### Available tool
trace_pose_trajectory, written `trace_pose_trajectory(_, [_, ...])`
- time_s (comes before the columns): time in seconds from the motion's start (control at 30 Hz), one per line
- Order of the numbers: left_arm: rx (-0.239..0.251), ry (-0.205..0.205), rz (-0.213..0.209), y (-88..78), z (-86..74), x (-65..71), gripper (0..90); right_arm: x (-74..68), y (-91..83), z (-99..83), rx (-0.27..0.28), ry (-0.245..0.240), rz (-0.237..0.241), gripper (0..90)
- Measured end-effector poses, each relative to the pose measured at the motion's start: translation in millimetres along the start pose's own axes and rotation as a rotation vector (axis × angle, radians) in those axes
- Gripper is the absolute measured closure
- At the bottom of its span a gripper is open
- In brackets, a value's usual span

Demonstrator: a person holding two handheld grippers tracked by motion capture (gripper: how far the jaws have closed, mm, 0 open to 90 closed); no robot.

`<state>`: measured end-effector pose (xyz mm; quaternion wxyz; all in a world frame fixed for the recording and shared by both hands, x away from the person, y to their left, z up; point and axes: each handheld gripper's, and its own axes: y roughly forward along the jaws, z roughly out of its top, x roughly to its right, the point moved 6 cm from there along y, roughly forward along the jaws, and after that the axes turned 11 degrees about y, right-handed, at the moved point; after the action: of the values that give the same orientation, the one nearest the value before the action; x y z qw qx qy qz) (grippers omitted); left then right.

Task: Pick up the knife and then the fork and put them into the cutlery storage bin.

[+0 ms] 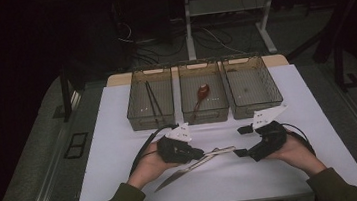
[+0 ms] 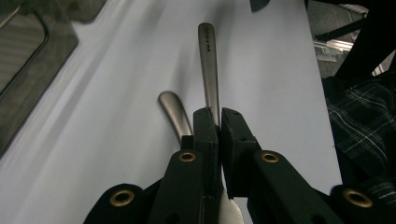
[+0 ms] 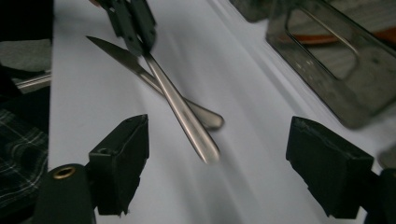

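Presently on record, largest item first. Desk (image 1: 120,137): white top, carrying all that follows. Three clear mesh-sided bins stand in a row along its far half: left bin (image 1: 149,101) holds a pair of dark sticks (image 1: 154,103); middle bin (image 1: 204,97) holds a reddish-brown spoon (image 1: 202,94); right bin (image 1: 252,88), contents too faint to tell.

Left tongs (image 1: 199,153): held in the person's left hand (image 1: 148,166), near the front middle of the desk, pointing toward the right tongs. Jaws closed narrow on a metal knife (image 1: 193,165), gripping it by the handle, seen in the left gripper view (image 2: 208,70) running straight out from between the pads. The knife's blade trails back toward the person; in the right gripper view (image 3: 187,121) the handle end appears lifted off the white surface, slightly blurred. A second metal utensil (image 2: 175,112) crosses beneath it, lying on the desk; its kind cannot be told.

Right tongs (image 1: 241,141): held in the person's right hand (image 1: 292,151), just beside the knife's handle end. Jaws stand wide, nothing between the pads; the knife's tip of handle points into the gap without touching either side.
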<state>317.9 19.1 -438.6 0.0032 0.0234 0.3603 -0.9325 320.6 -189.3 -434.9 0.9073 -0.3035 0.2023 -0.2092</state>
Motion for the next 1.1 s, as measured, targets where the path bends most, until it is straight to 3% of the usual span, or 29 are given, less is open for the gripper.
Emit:
trace_pose_trajectory(0.1, [0.003, 0.031, -0.028, 4.5, 8.5, -2.7, 84.6, -5.8, 4.9, 9.3, -0.010, -0.027, 0.026, 23.0])
trace_pose_trajectory(0.33, [0.016, 0.061, -0.094, 10.8, 21.3, -6.4, 84.5, -15.5, 21.7, 25.5, -0.061, -0.125, 0.081, 27.8])
trace_pose_trajectory(0.4, [0.004, 0.075, -0.091, 12.1, 23.2, -7.6, 84.5, -15.9, 27.7, 27.8, -0.087, -0.173, 0.095, 30.2])
trace_pose_trajectory(0.47, [0.001, 0.093, -0.086, 12.6, 23.3, -8.8, 84.5, -18.7, 33.7, 28.9, -0.110, -0.177, 0.113, 34.6])
trace_pose_trajectory(0.57, [-0.012, 0.095, -0.087, 13.1, 21.4, -7.8, 84.5, -21.6, 41.4, 26.8, -0.157, -0.220, 0.128, 41.1])
trace_pose_trajectory(0.87, [-0.041, 0.126, -0.109, 17.7, 21.1, -2.5, 84.5, -29.4, 51.8, 16.7, -0.237, -0.284, 0.123, 64.3])
trace_pose_trajectory(1.1, [-0.042, 0.132, -0.113, 16.4, 21.1, -1.3, 84.6, -33.8, 53.7, 11.8, -0.276, -0.291, 0.121, 70.1])
